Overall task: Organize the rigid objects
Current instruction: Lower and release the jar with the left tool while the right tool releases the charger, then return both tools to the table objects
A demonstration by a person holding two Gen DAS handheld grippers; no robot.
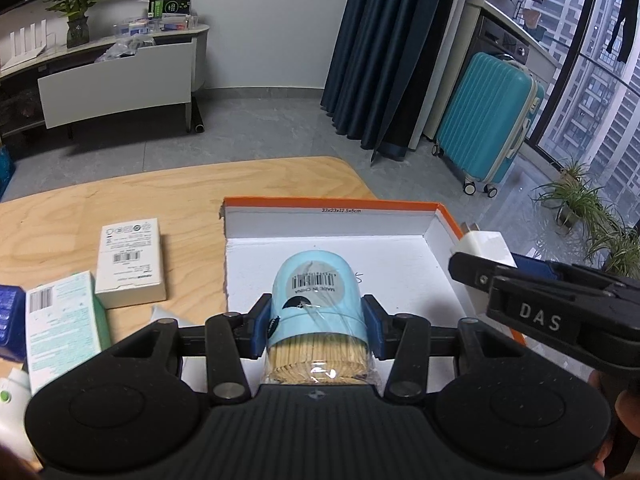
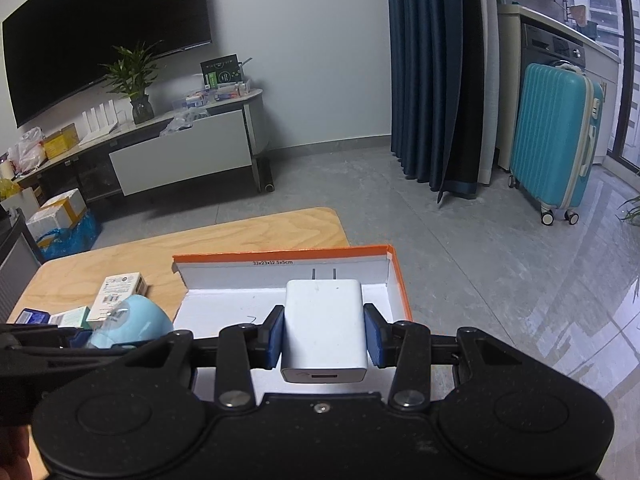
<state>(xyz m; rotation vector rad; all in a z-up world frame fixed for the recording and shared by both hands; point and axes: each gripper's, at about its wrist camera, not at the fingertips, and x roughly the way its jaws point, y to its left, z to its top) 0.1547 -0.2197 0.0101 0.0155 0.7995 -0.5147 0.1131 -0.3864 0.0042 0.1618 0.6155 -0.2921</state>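
The pale blue toothpick jar (image 1: 316,300), its barcode label reading "MADE IN CHINA", is pinched by the left hand-held gripper (image 1: 318,330), tilted down over the orange-rimmed white cardboard box (image 1: 332,222) marked "33x23x12.5x5cm" on the worktop (image 1: 120,196). The right hand-held gripper (image 2: 325,338), stamped "DAS", pinches one white wall charger (image 2: 324,328) above that box. Three small cartons lie left of it.

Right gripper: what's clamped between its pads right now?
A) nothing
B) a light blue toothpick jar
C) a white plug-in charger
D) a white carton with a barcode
C: in the right wrist view the right gripper has its blue pads pressed on both sides of the white charger, prongs pointing toward the orange-edged box; the toothpick jar is in the left gripper.
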